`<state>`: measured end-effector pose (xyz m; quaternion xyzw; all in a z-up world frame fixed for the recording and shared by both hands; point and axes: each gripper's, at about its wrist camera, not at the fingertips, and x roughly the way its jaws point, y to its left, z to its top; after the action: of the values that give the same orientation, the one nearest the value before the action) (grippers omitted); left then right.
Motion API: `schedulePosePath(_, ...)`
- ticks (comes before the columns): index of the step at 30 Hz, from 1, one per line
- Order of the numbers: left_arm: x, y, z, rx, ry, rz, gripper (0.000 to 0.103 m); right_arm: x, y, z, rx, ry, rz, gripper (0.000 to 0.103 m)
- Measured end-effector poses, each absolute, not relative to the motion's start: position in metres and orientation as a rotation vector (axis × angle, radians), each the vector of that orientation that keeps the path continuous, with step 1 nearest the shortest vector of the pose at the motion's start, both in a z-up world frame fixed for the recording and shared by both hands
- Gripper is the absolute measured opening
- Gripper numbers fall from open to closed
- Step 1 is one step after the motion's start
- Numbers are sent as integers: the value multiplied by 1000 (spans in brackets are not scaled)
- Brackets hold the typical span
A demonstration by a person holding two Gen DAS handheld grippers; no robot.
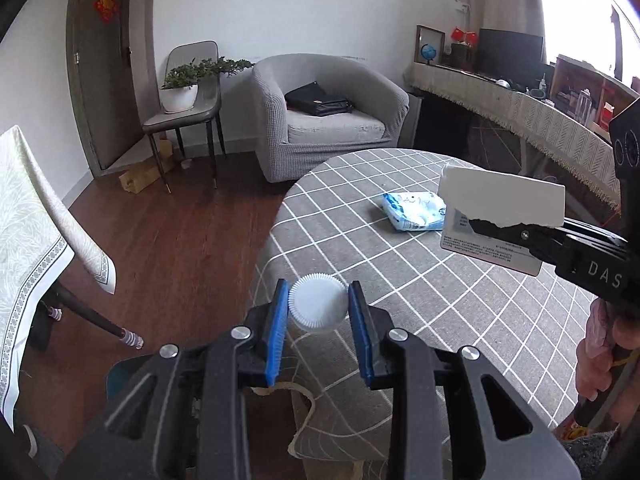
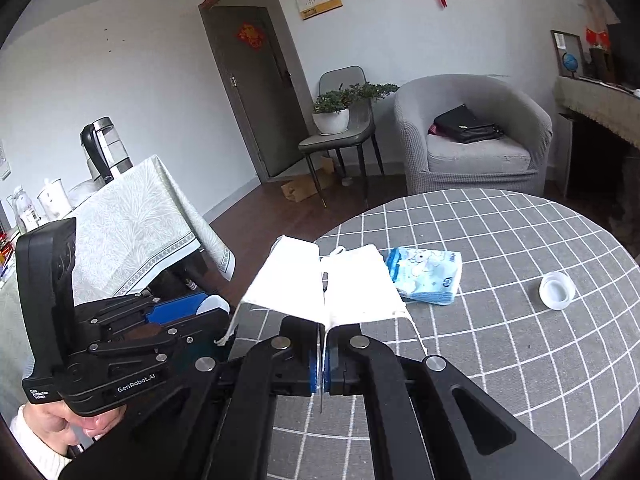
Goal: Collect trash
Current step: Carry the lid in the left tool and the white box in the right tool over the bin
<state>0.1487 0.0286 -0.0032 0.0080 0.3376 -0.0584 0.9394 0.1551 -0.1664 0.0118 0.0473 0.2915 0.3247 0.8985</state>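
Note:
My left gripper (image 1: 318, 306) is shut on a white ribbed bottle cap (image 1: 318, 304), held over the near left edge of the round checked table (image 1: 420, 280). My right gripper (image 2: 322, 368) is shut on a torn white card (image 2: 320, 284), seen edge-on, and holds it above the table; the card also shows in the left wrist view (image 1: 502, 216). A blue-and-white tissue pack (image 2: 428, 276) lies on the table, also seen in the left wrist view (image 1: 414, 210). A second white cap (image 2: 557, 290) lies open side up at the table's right.
A grey armchair (image 1: 324, 116) with a black bag stands beyond the table. A chair with a potted plant (image 1: 182, 88) is by the door. A cloth-covered side table (image 2: 132, 220) with a kettle stands at the left. A white cord (image 1: 308, 412) hangs below the table edge.

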Motion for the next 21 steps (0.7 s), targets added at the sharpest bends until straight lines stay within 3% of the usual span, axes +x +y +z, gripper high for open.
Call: schedulePosePath(21,131,173,-53,-52,800,88,32,149,-22,-7,-7,678,827,2)
